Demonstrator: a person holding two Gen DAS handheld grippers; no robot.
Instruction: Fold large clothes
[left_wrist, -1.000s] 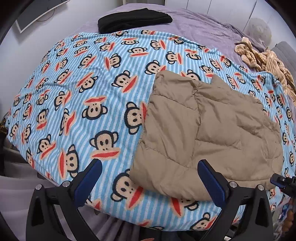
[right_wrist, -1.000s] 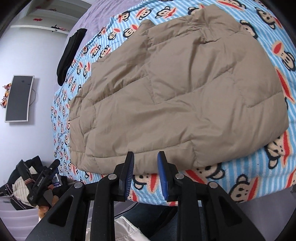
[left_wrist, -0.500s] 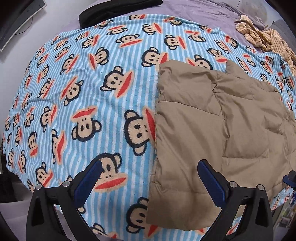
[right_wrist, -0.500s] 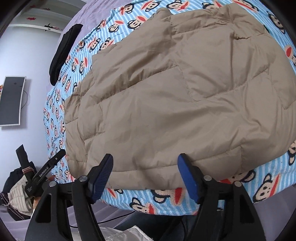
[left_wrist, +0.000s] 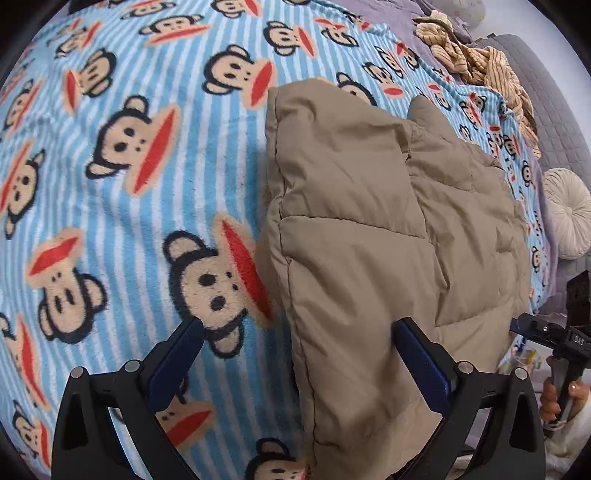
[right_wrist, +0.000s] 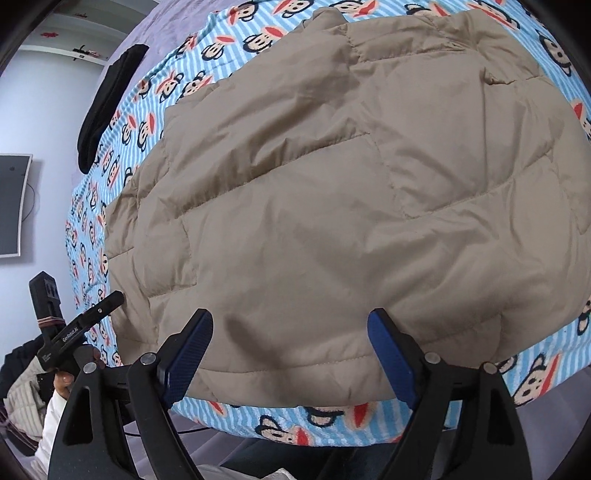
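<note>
The tan quilted jacket (right_wrist: 332, 192) lay folded and flat on the bed, on a blue-striped blanket (left_wrist: 129, 184) printed with monkey faces, its near hem just ahead of both tools. The right hand-held gripper (right_wrist: 291, 354) hovered over that hem with its blue-padded fingers (right_wrist: 188, 354) spread wide, holding nothing; a second ago those fingers had been nearly together, and the jacket now filled far more of its view. The left hand-held gripper (left_wrist: 295, 365) was likewise spread wide and empty, its right finger over the jacket's left edge and its left finger over bare blanket; since the earlier frames it had closed in on the bed, so the fabric looked much larger and nearer. In the right wrist view the left tool showed at the lower left, white lettering on its side reading roughly "Genrobot.AI", though the small print was hard to make out. In the left wrist view the right tool appeared at the far right with a short mark, possibly "DAS". Beyond the jacket, away from the left tool, a heap of striped beige clothes (left_wrist: 480, 62) sat on the purple bedspread (left_wrist: 561, 122), with a round pleated cushion (left_wrist: 569, 210) to the right. Far to the right tool's upper left lay a black garment (right_wrist: 107, 103), and a wall screen (right_wrist: 13, 205) hung further left.
</note>
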